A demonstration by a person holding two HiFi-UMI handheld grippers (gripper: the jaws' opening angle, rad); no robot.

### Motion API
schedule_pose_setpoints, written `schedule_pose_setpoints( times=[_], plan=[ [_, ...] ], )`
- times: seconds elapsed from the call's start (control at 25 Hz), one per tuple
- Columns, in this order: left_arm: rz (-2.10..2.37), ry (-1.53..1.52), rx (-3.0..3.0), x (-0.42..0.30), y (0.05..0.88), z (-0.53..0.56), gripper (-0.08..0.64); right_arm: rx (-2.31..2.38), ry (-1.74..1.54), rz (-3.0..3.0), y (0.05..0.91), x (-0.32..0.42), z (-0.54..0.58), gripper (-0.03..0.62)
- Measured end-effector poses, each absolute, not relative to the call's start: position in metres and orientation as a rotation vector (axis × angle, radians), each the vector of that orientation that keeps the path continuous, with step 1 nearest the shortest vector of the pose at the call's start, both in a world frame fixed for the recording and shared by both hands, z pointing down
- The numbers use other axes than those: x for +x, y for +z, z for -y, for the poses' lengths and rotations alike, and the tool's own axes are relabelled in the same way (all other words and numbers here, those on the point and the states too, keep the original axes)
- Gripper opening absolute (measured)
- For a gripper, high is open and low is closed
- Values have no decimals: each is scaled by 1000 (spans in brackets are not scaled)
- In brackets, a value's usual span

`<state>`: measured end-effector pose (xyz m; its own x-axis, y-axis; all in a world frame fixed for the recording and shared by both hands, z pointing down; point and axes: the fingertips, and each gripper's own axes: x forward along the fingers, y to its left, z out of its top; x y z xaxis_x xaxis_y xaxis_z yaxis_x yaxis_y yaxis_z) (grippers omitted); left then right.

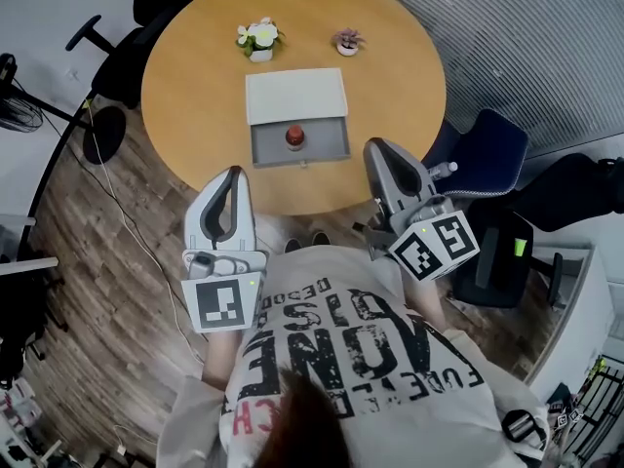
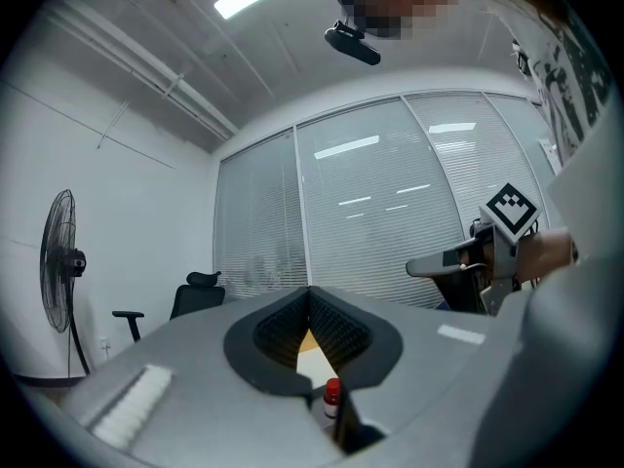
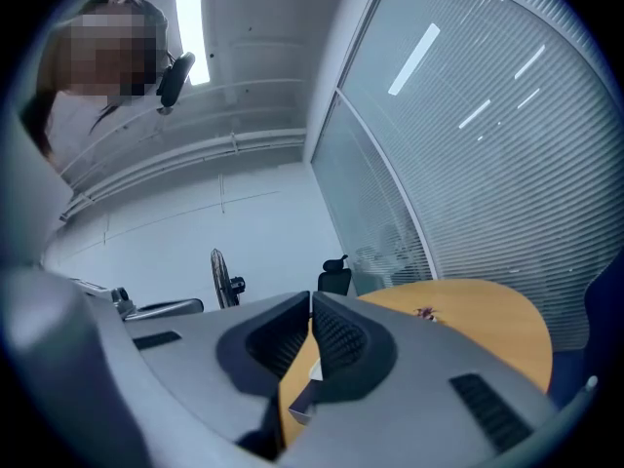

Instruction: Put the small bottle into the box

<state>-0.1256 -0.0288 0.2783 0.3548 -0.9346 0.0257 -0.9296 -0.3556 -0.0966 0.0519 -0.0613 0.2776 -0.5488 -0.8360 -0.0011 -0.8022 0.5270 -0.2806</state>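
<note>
A small bottle with a red cap (image 1: pixel 294 136) stands inside the open grey drawer of a white box (image 1: pixel 295 96) on the round wooden table (image 1: pixel 195 96). Through the left gripper's jaws the same bottle (image 2: pixel 331 399) shows low down. My left gripper (image 1: pixel 230 175) hangs at the table's near edge, jaws shut with nothing between them. My right gripper (image 1: pixel 382 154) is held at the near right edge, jaws also shut and empty. Both stand apart from the box. In their own views the left gripper (image 2: pixel 310 293) and right gripper (image 3: pixel 311 301) point up over the table.
Two small potted plants (image 1: pixel 259 38) (image 1: pixel 347 41) stand behind the box. Black office chairs (image 1: pixel 117 61) are at the table's left, a blue chair (image 1: pixel 492 149) at its right. A floor fan (image 2: pixel 58 261) stands by the wall.
</note>
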Motion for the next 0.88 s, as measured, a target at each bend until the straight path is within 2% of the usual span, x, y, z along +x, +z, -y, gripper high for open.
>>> schedule_pose_setpoints(
  times=[0.88],
  plan=[
    [-1701,-15,-2527,-149,274,46,11,-1423,-356,-2647,287,18,73,15]
  ],
)
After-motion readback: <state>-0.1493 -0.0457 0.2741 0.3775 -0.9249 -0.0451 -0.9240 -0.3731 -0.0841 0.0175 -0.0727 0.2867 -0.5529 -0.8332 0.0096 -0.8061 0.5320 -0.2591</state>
